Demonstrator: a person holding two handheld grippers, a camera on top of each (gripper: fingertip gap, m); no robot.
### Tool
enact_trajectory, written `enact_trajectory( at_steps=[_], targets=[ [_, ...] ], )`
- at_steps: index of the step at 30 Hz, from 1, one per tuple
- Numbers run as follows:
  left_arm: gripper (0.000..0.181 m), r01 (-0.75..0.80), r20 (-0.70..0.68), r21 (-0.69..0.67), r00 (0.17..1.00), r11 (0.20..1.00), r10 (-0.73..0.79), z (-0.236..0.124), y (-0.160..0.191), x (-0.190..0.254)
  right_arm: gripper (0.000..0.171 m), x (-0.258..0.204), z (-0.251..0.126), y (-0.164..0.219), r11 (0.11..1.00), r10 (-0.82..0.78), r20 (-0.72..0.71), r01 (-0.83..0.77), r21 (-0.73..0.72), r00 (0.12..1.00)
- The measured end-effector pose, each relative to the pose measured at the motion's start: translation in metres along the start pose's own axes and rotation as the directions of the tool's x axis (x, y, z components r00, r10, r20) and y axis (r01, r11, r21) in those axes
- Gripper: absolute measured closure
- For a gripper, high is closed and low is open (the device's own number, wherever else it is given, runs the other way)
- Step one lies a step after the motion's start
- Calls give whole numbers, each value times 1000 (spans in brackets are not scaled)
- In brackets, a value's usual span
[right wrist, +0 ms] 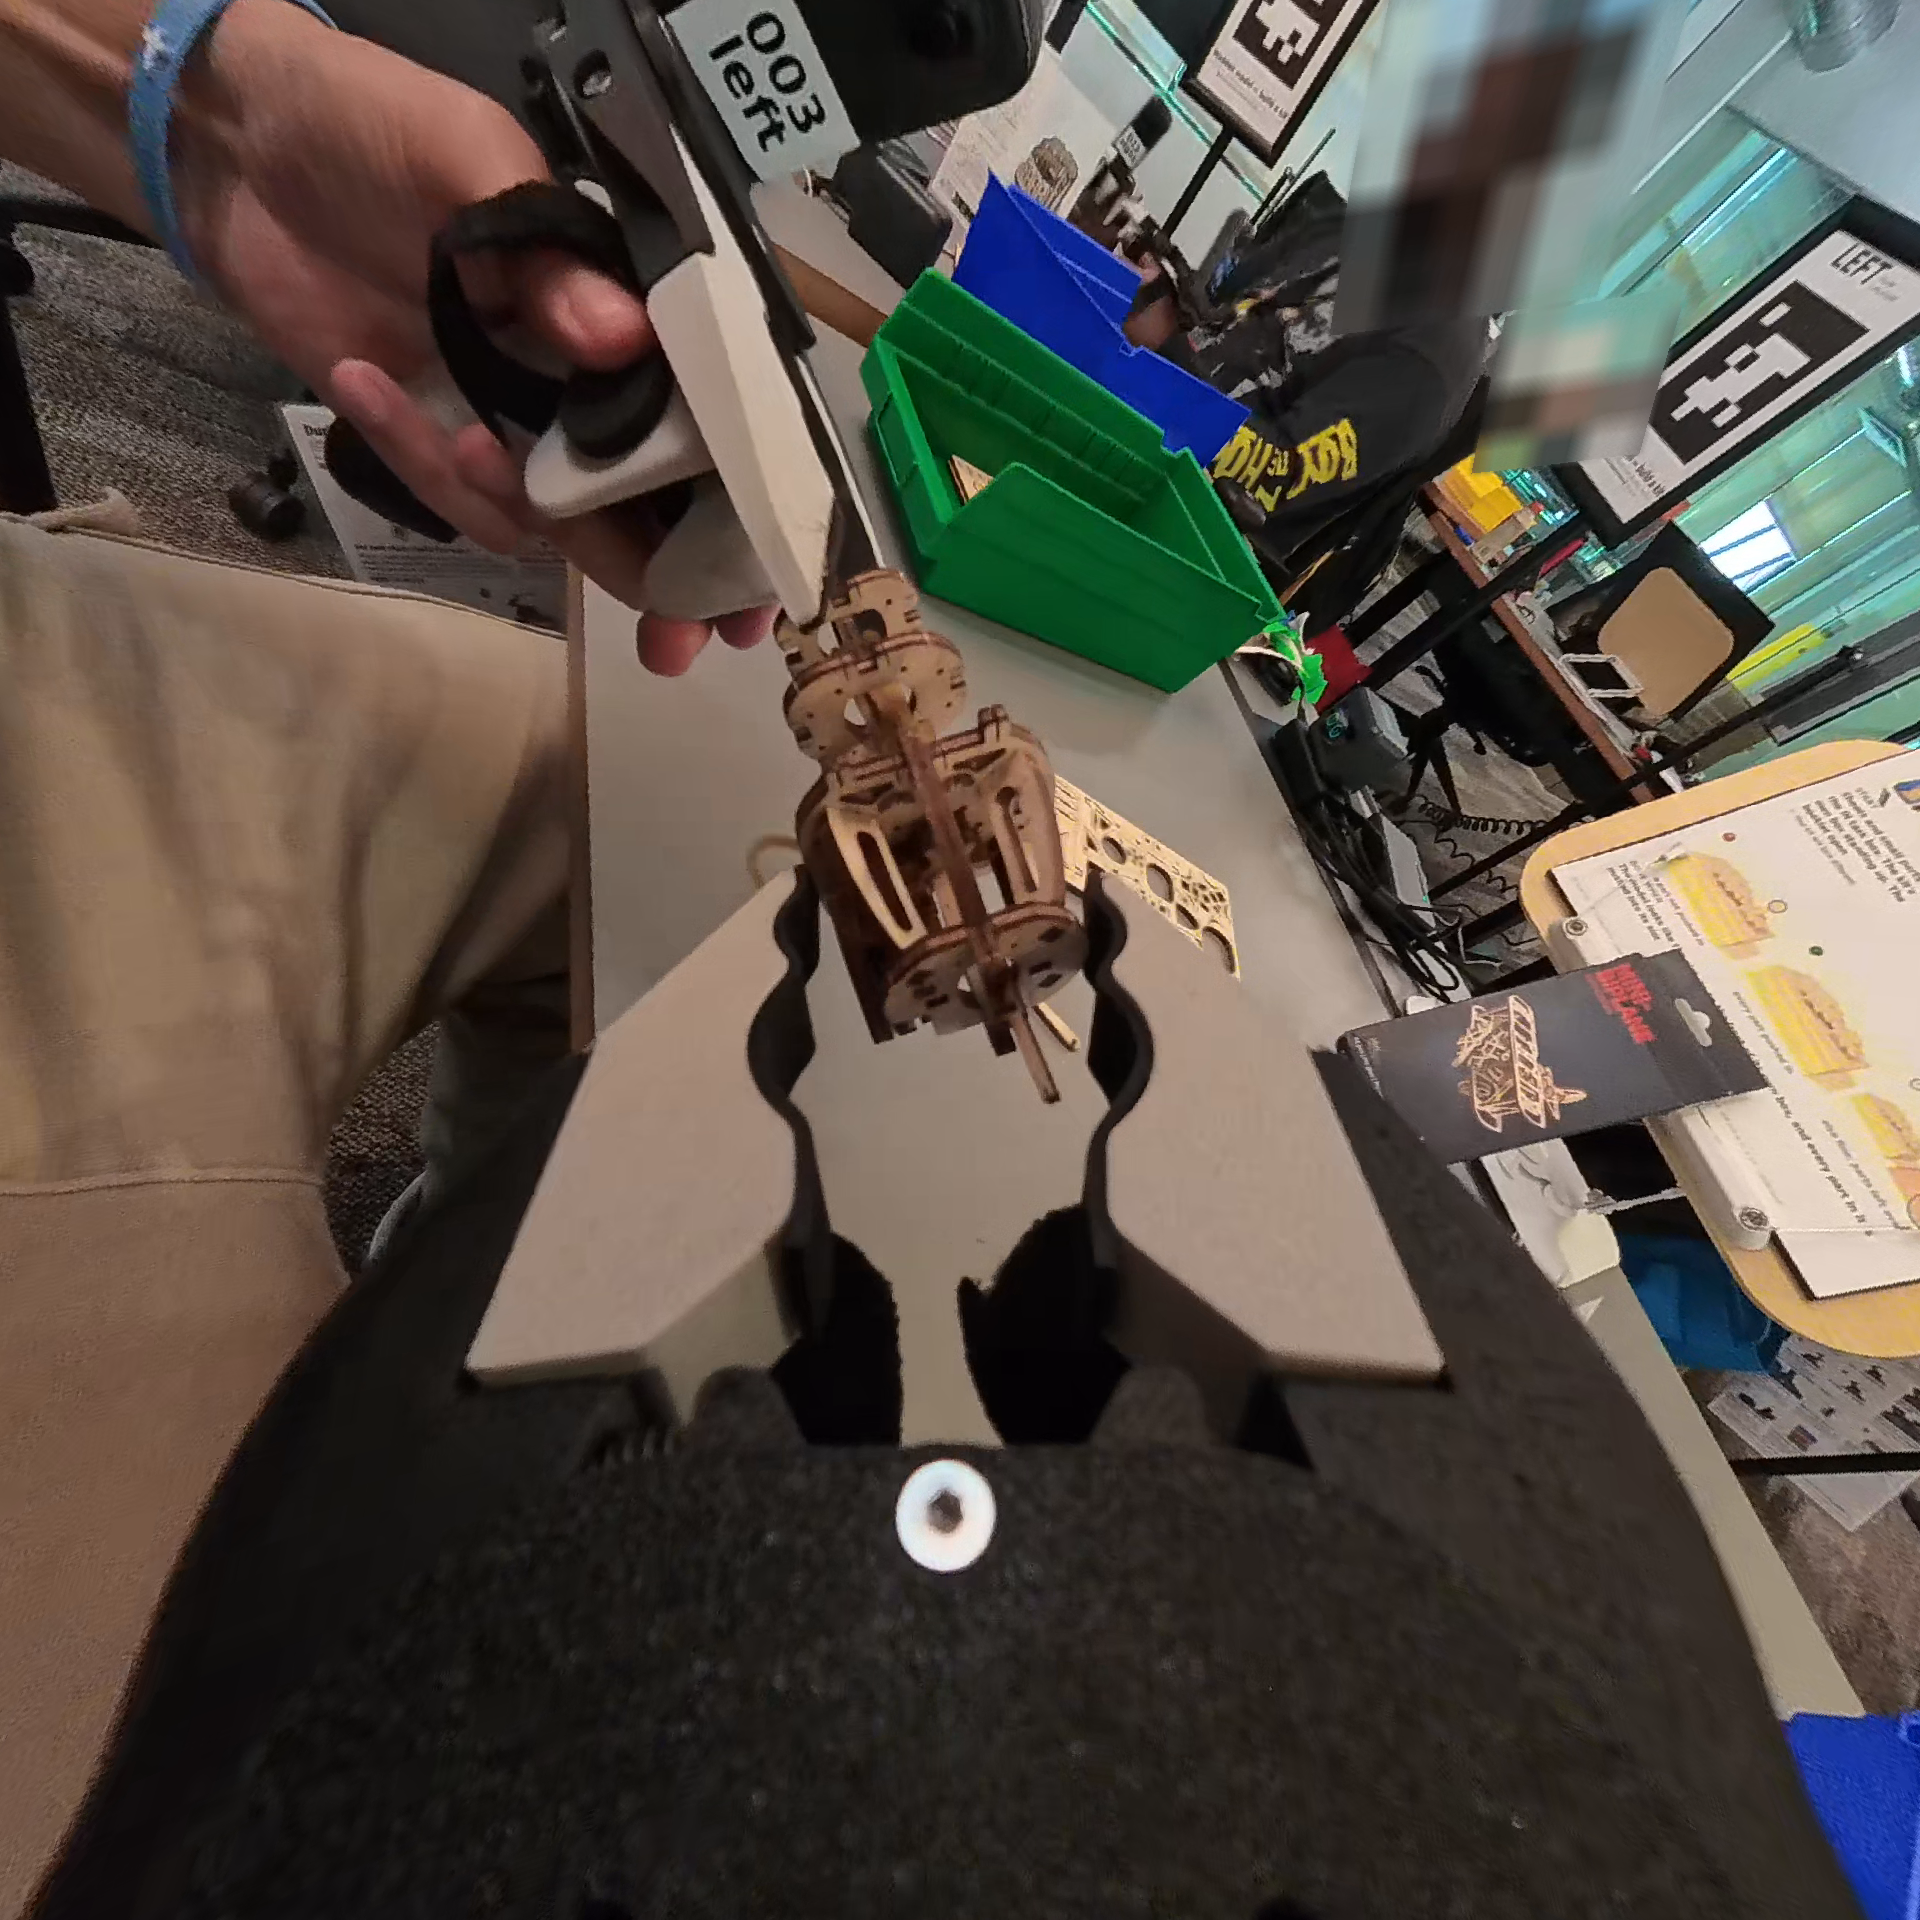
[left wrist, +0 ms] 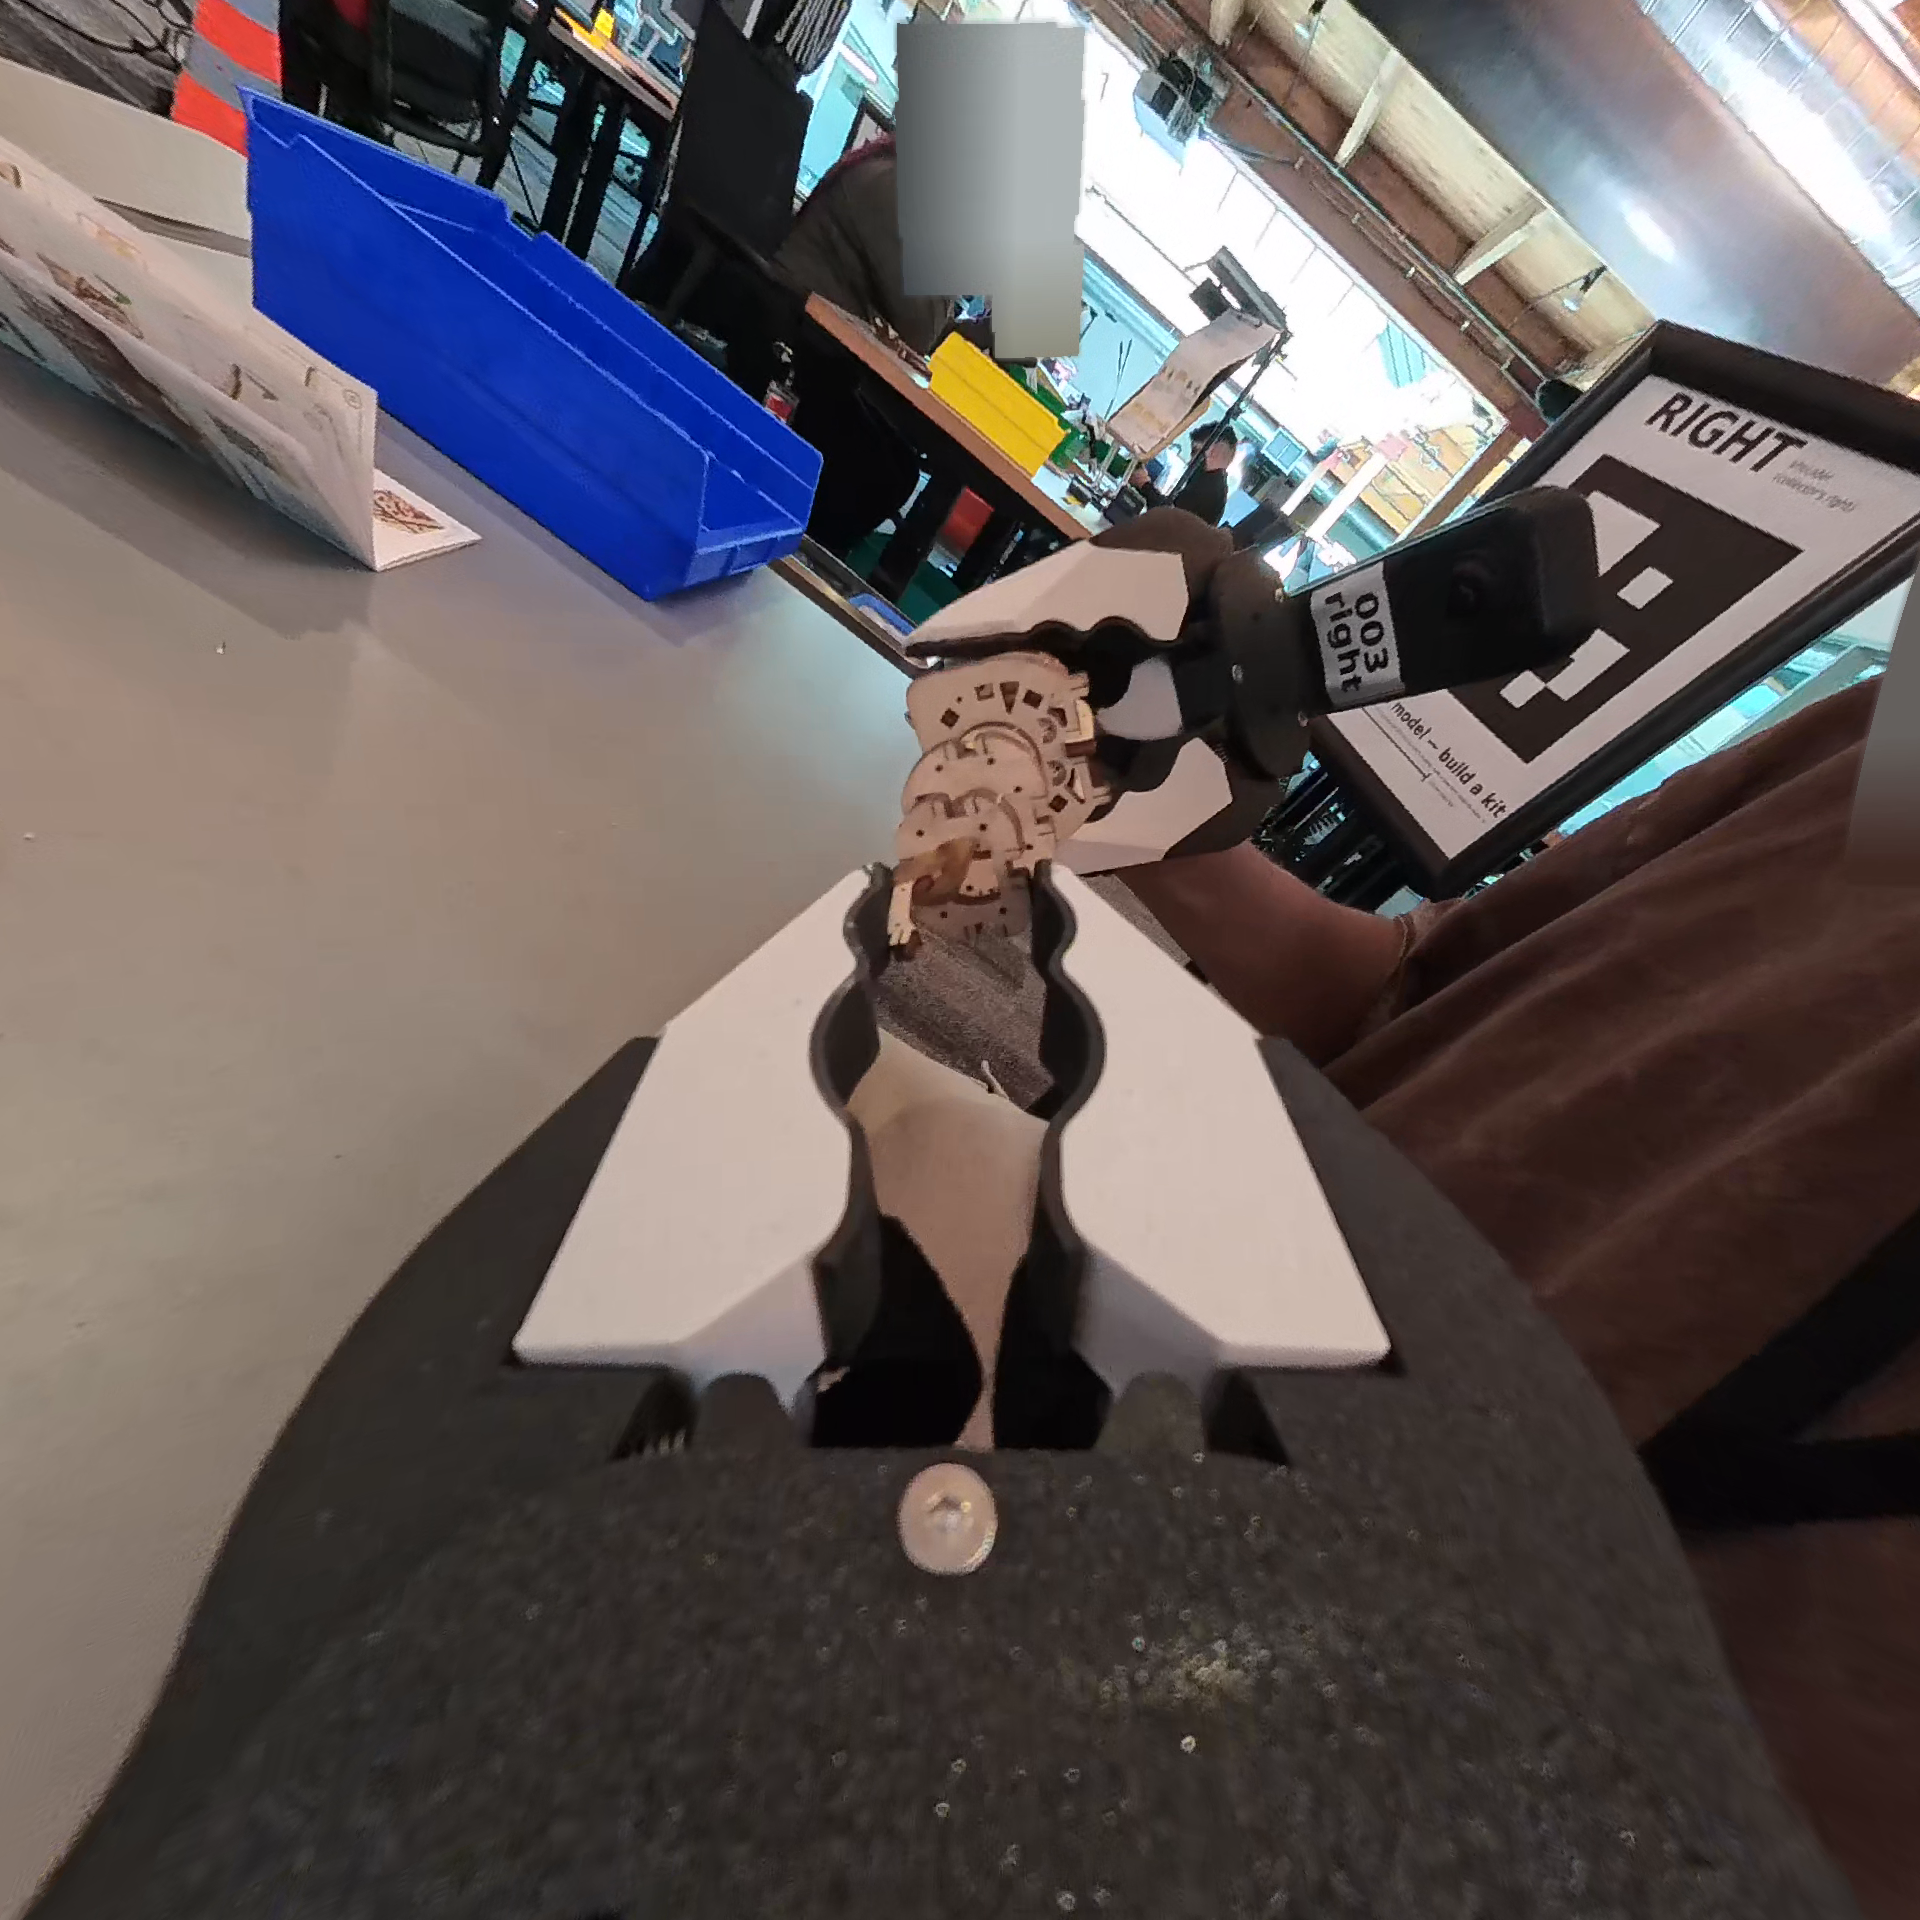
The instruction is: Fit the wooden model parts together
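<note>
at the centre of the right wrist view, the wooden model [right wrist: 935, 862] hangs in the air above the grey table [right wrist: 675, 758], a cage of thin laser-cut ribs and discs with a slim axle stick [right wrist: 1029, 1049] poking out of its lower end. the right gripper [right wrist: 940, 935] has its fingers closed around the model's round body, one on each side. the left gripper [right wrist: 821, 582], coming down from the upper left of the frame, pinches the flat lobed plates [right wrist: 873, 665] at the model's top end. in the left wrist view the same stack of discs sits in the middle, the left gripper [left wrist: 961, 894] nipping only its lowest edge with the very tips, jaws close together.

my judgement: the risk is in the thin wood. both holds are on fragile edges, so any twist between the two grippers could snap a rib or pry the plates off their tabs. the left tips have so little purchase that a push could make them slip off. the axle stick could bend or slide out if knocked. a drop would send the piece onto the table near the green bin [right wrist: 1060, 509] and the punched-out sheet [right wrist: 1153, 862].
</note>
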State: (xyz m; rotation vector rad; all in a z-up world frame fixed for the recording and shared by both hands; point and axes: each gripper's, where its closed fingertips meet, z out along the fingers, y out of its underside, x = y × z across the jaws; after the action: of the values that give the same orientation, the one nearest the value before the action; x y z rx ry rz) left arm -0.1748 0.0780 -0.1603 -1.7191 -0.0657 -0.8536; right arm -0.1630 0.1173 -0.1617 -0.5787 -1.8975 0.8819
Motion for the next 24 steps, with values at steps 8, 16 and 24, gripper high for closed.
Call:
enact_trajectory(
  at_steps=[8, 16, 24],
  targets=[
    [157, -57, 45, -38, 997, 998, 59, 0, 4, 1, 121, -3, 1, 5, 1000, 31, 15, -31, -4, 999],
    [155, -145, 120, -41, 981, 989, 149, 5, 0, 9, 122, -9, 1, 9, 977, 163, 52, -169, 134, 985],
    [157, -102, 138, -16, 985, 995, 103, -1, 1, 7, 123, -12, 4, 7, 988, 112, 35, -115, 105, 993]
  ],
)
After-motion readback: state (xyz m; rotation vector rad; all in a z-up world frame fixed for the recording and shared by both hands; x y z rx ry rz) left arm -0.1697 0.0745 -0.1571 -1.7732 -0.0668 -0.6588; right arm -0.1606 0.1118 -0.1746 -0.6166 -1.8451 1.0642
